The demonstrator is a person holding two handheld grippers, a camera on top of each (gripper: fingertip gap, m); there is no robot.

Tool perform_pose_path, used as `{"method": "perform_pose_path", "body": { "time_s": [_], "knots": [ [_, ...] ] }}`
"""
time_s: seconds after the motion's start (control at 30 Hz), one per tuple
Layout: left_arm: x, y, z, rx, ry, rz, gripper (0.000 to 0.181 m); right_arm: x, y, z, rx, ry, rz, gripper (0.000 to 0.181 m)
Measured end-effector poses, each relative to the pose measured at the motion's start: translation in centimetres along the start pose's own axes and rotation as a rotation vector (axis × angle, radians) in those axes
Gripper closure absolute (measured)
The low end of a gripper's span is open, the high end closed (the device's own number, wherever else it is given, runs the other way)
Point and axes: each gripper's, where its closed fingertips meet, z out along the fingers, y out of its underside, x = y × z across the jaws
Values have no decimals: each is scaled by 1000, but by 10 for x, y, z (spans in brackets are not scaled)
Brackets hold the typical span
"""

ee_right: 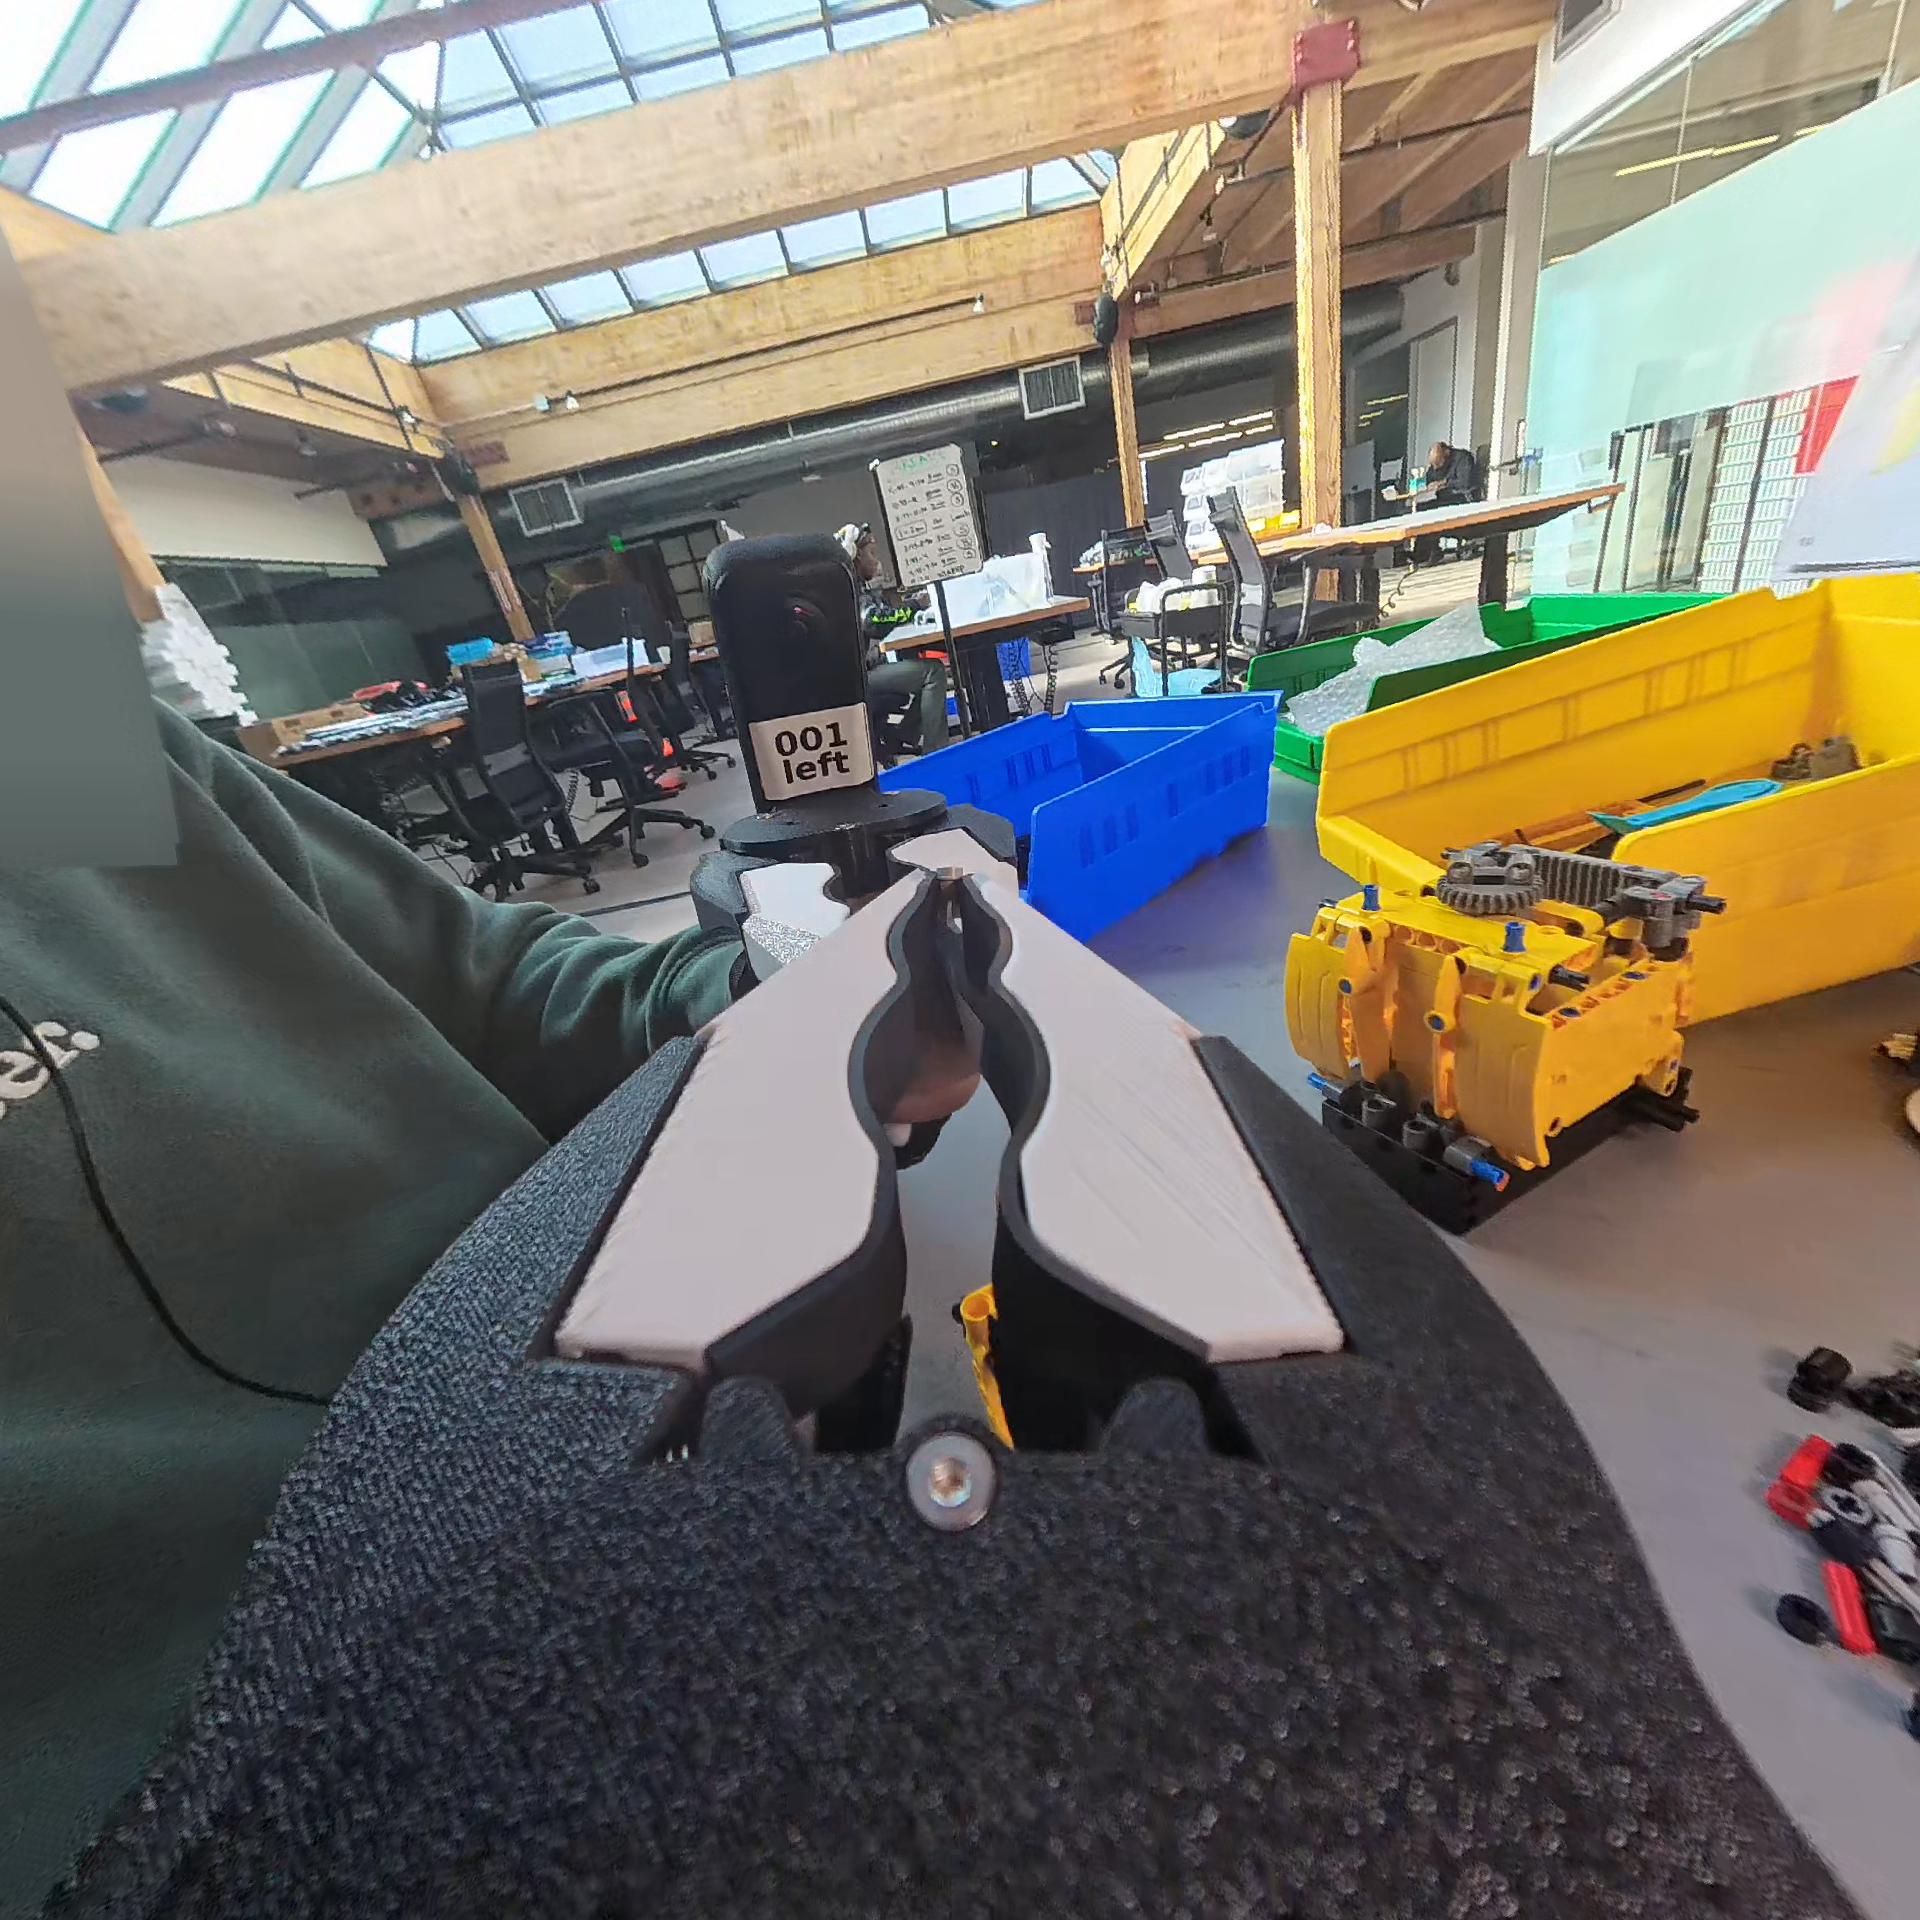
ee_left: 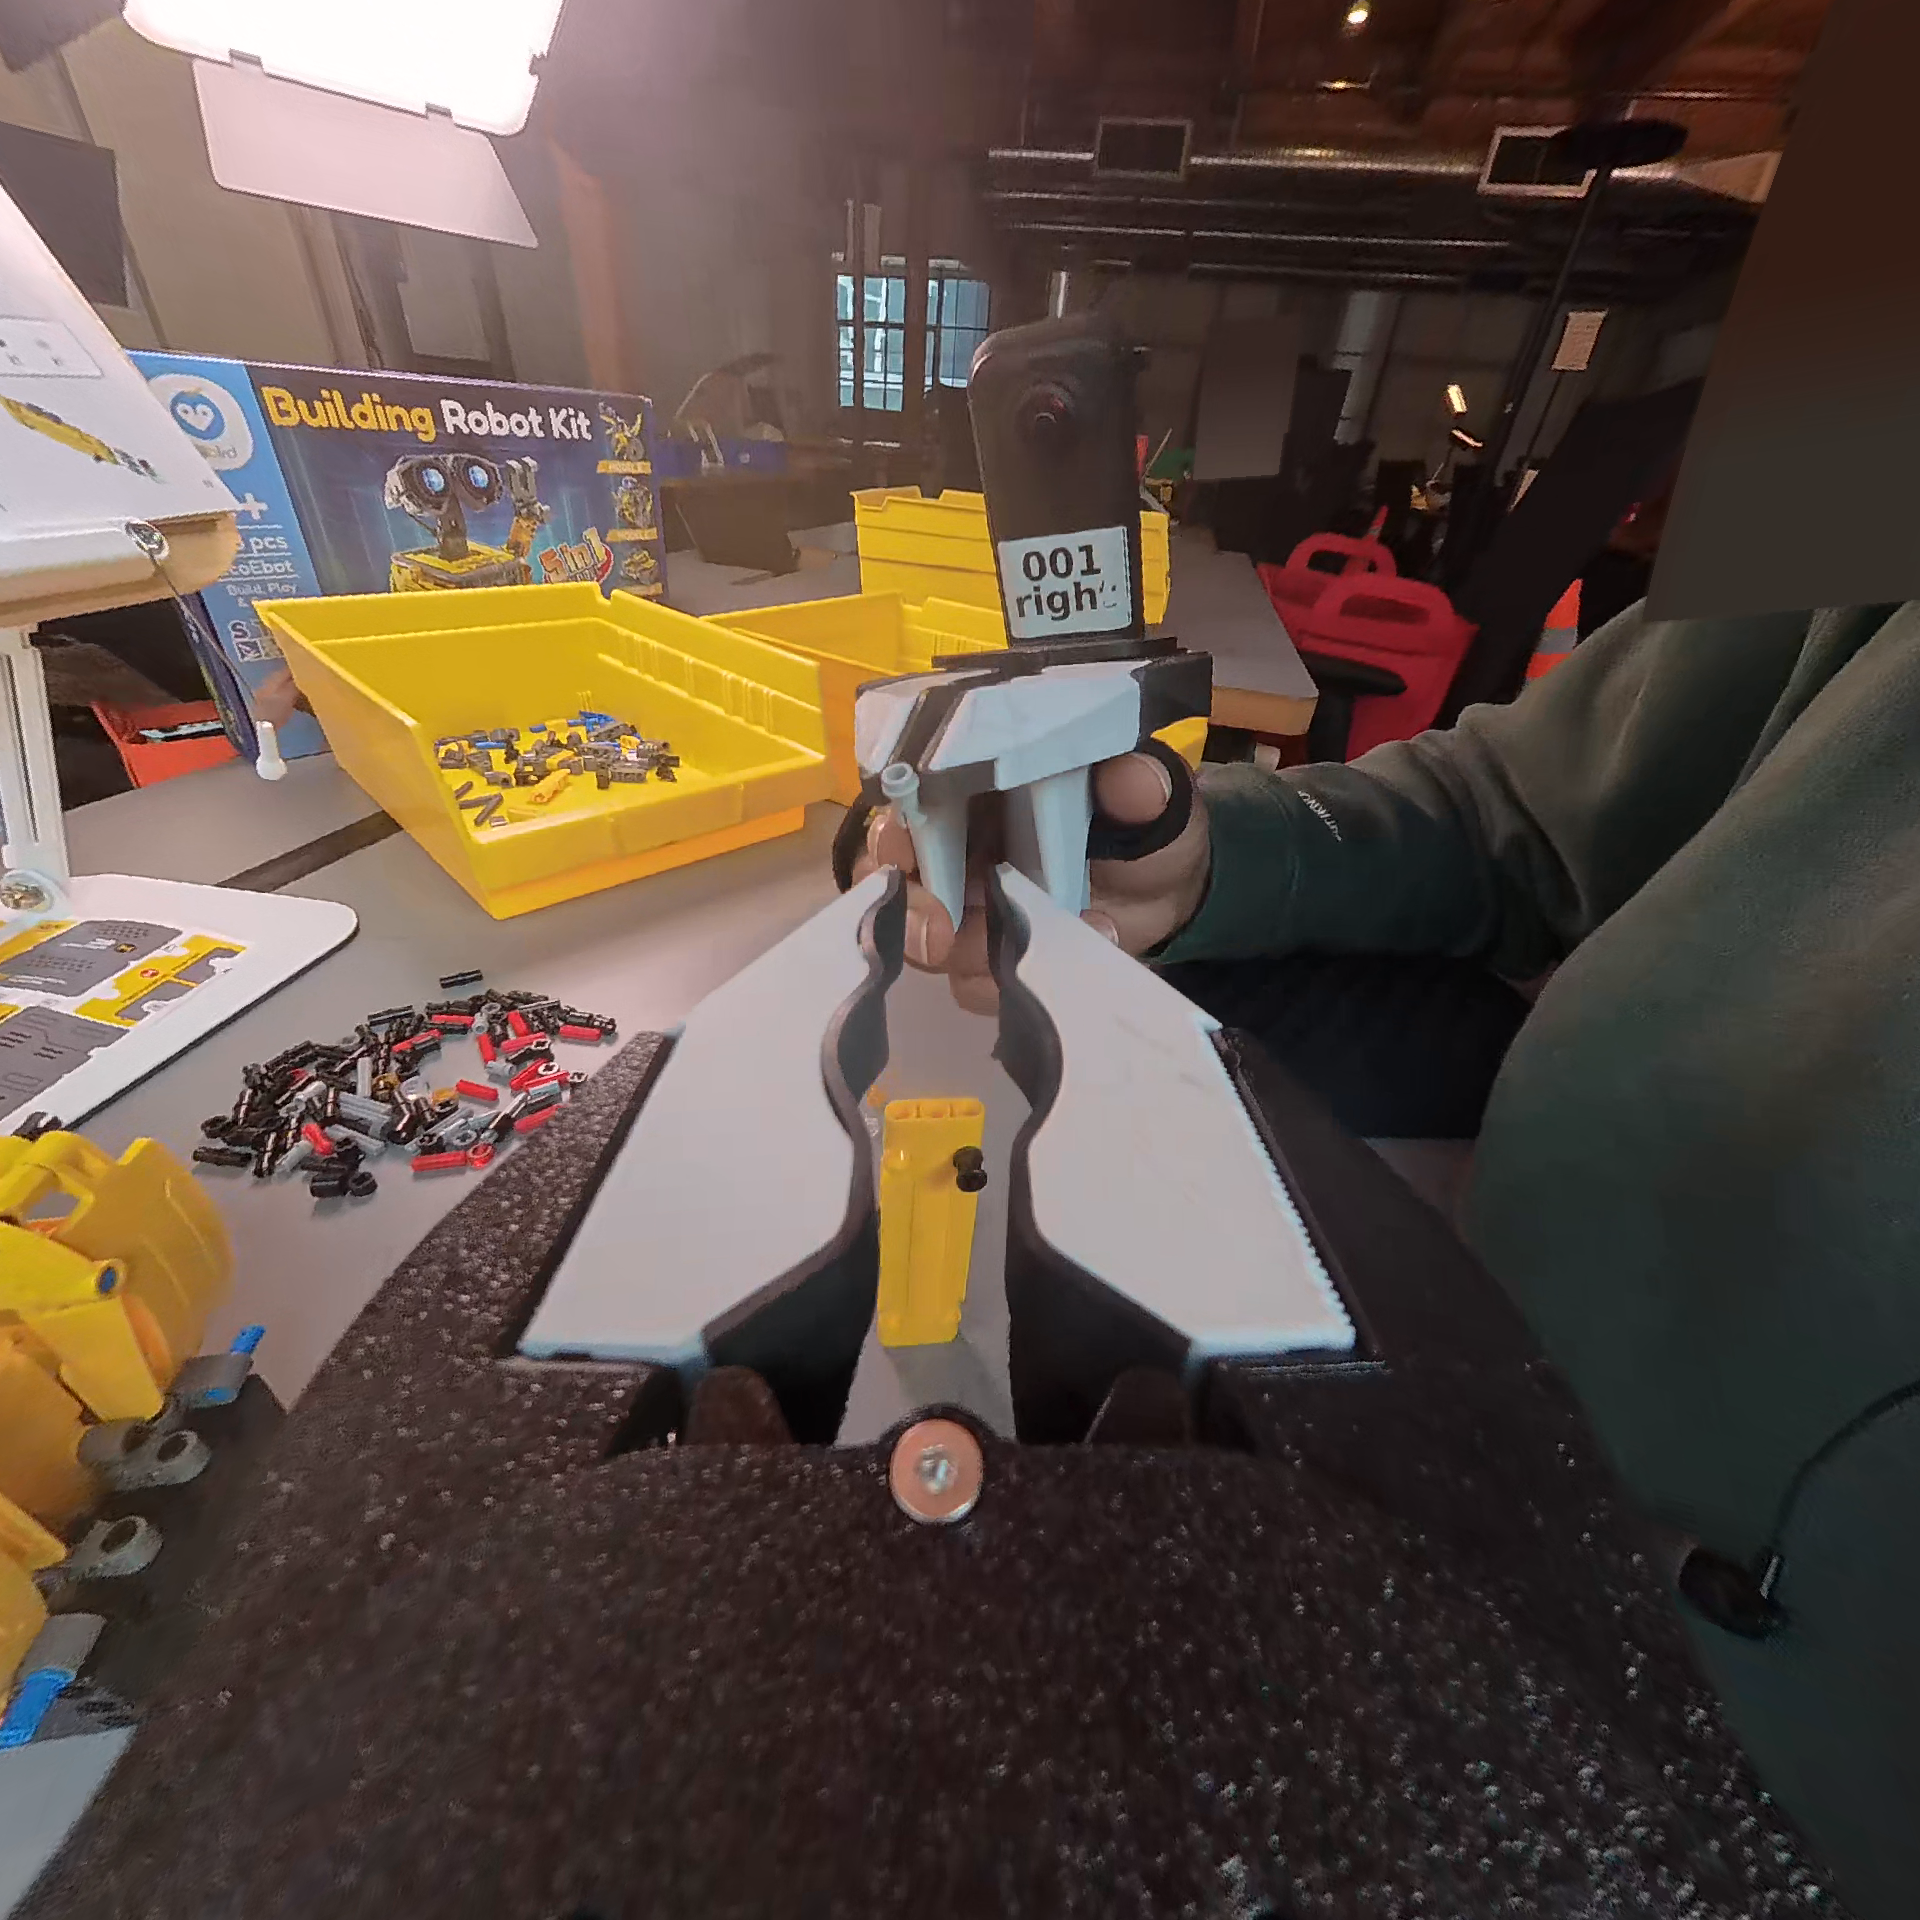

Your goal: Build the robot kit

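Closest in, the left gripper [ee_left: 940,894] fills the lower frame, its 2 fingertips standing slightly apart. Through the gap lower down shows a yellow beam [ee_left: 925,1236] with a black pin [ee_left: 968,1166] in its side. Whether the pads press on it or it sits below them, I cannot tell.

At the far left sits a half-built yellow model [ee_left: 94,1299]. A loose pile of small parts [ee_left: 416,1081] lies on the grey table [ee_left: 416,935], with a yellow bin [ee_left: 540,717] behind it.

The beam's long axis runs along the fingers, its 3-holed end face pointing away toward the tips and its black pin pointing right.

Further right, the right gripper [ee_right: 951,888] faces the left one, tips nearly meeting. It pinches a small grey pin [ee_left: 904,795], which leans with its round head up and to the left.

Held only by its end, that pin would likely swivel, so a firm squeeze and slow, square alignment seem wise.
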Motion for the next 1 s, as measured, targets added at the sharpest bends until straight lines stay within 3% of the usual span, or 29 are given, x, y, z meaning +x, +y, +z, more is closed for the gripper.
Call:
{"method": "perform_pose_path", "body": {
  "time_s": [0.33,0.7,1.0],
  "knots": [
    [-3,-9,-5,35,-42,48,178,-1,2,0,31,-39,79,178],
    [-4,-12,-9,54,-47,50,174,-4,4,-1,32,-51,62,178],
    [-8,-2,-10,-26,-91,146,177,1,13,-5,-44,-29,-14,178]
  ]
}}
